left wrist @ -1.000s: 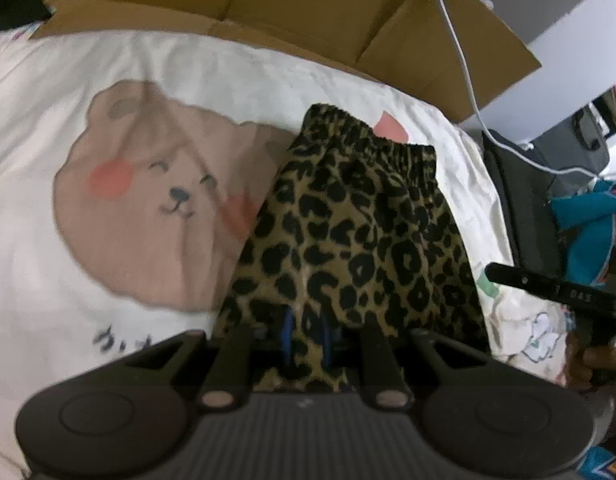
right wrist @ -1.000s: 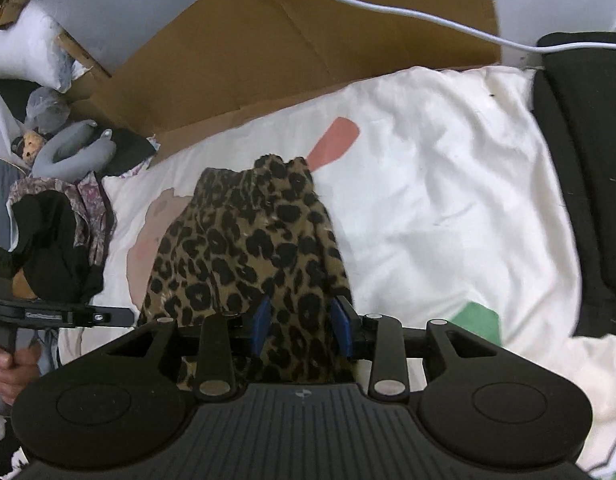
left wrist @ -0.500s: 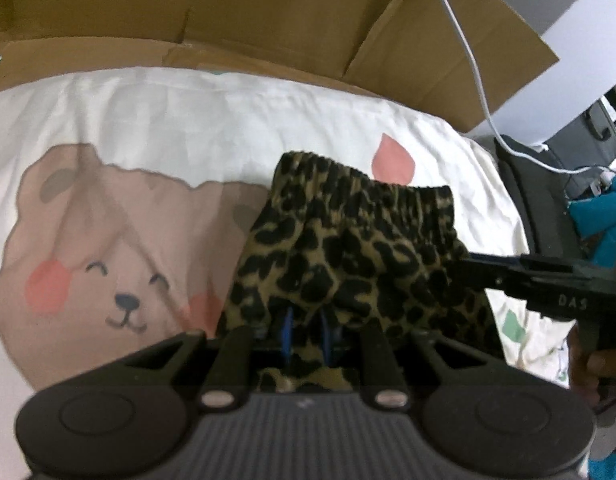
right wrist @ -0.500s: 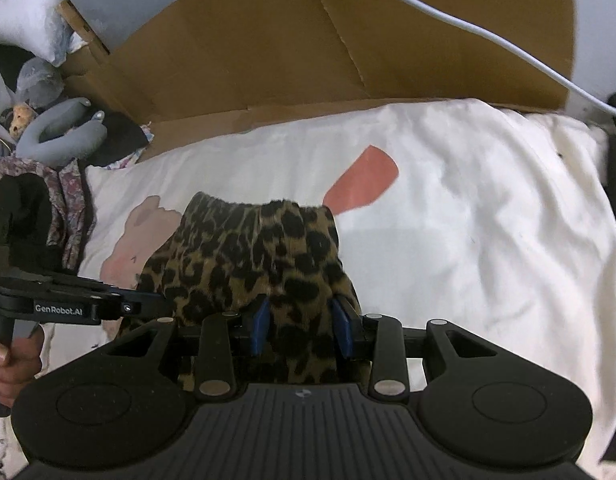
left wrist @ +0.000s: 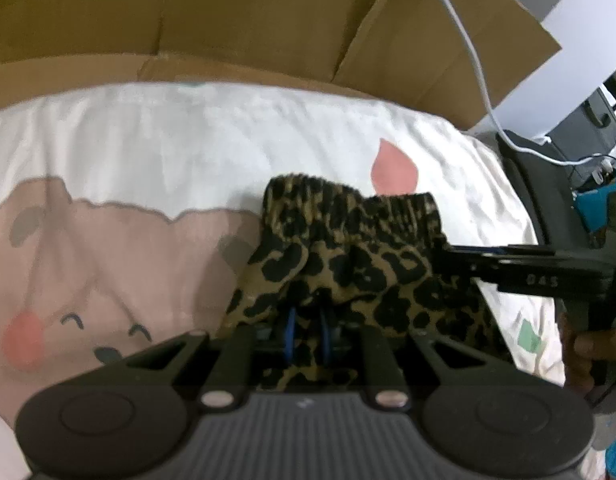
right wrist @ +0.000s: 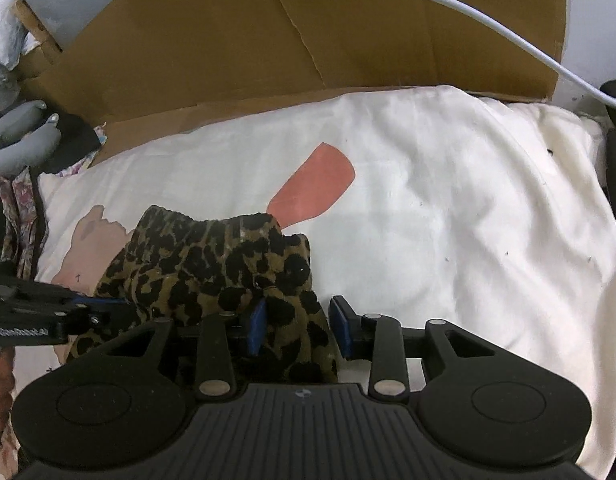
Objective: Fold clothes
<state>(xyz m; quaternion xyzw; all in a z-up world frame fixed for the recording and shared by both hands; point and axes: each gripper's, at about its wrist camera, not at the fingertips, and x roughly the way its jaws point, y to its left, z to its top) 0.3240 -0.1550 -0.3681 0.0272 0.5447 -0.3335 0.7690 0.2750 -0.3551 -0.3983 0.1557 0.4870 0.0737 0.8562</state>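
Note:
Leopard-print shorts [left wrist: 360,248] lie bunched on a white bedsheet printed with a bear [left wrist: 107,240], the elastic waistband at the far side. My left gripper [left wrist: 310,330] is shut on the near edge of the fabric, its blue pads close together. My right gripper [right wrist: 299,326] is shut on a thicker wad of the same shorts [right wrist: 211,256], its pads wider apart. Each gripper shows in the other's view: the right one [left wrist: 508,268] reaches in from the right, the left one [right wrist: 47,312] from the left. The near hem is hidden under the gripper bodies.
Brown cardboard [left wrist: 227,20] stands along the far side of the bed. A white cable [right wrist: 488,20] hangs across it. A grey plush toy [right wrist: 23,136] and a dark clothes pile sit at the left. A black bag [left wrist: 548,184] stands at the right. The sheet [right wrist: 428,220] lies bare right of the shorts.
Both grippers have carried the near edge of the shorts forward toward the waistband, so the garment looks shorter and more bunched. The two grippers have also come closer together.

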